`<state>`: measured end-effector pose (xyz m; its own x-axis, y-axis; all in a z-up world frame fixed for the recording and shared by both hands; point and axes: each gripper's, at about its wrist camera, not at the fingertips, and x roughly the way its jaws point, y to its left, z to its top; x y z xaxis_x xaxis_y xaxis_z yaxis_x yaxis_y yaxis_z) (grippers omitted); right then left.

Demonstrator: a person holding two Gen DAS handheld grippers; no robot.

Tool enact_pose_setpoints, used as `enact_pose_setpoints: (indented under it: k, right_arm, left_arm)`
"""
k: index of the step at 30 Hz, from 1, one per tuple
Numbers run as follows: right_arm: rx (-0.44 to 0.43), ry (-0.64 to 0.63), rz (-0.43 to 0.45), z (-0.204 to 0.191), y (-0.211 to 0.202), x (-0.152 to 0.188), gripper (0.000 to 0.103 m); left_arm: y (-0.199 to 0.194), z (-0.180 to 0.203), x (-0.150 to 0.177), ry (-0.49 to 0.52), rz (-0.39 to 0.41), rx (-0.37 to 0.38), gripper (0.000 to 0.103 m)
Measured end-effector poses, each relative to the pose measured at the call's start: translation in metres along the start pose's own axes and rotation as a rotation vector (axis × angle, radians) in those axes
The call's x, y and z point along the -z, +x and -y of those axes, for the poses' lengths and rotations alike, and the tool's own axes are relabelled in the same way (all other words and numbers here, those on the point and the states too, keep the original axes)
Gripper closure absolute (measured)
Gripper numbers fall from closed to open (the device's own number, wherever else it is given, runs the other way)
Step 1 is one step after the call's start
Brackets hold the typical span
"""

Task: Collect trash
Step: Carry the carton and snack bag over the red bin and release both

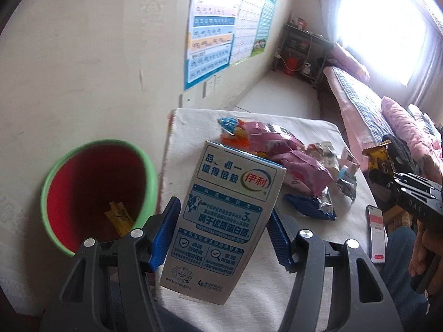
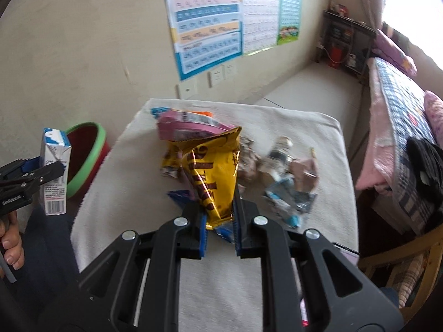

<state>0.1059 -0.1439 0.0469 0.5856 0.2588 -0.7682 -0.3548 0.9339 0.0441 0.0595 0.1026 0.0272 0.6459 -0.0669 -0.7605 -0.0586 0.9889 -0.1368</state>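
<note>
My left gripper is shut on a blue and white milk carton, held upright just right of the red bin with a green rim. The carton and bin also show at the left of the right wrist view. My right gripper is shut on a yellow snack bag, held above the white-clothed table. A yellow wrapper lies in the bin. Pink bags, a blue wrapper and crumpled packets lie on the table.
A phone lies at the table's right edge. A wall with posters stands behind the bin. A bed with a checked cover runs along the right. A dark shelf stands in the far corner.
</note>
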Motion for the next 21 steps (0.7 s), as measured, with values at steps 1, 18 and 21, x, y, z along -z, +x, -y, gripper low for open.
enact_pose_setpoints:
  k: [1,18,21]
  right_arm:
    - [-0.008,-0.009,0.003,-0.006,0.001,-0.002,0.088]
    - [-0.179,-0.145,-0.005,-0.125,0.037,-0.034,0.088]
    - [-0.206,-0.17,-0.003,-0.147,0.044,-0.04,0.088]
  left_arm:
    - [-0.002,-0.005,0.0,-0.007,0.004,-0.007,0.045]
    - [-0.023,-0.091,0.0,-0.133,0.036,-0.109,0.045]
    - [-0.027,-0.112,0.001,-0.168,0.044,-0.128,0.045]
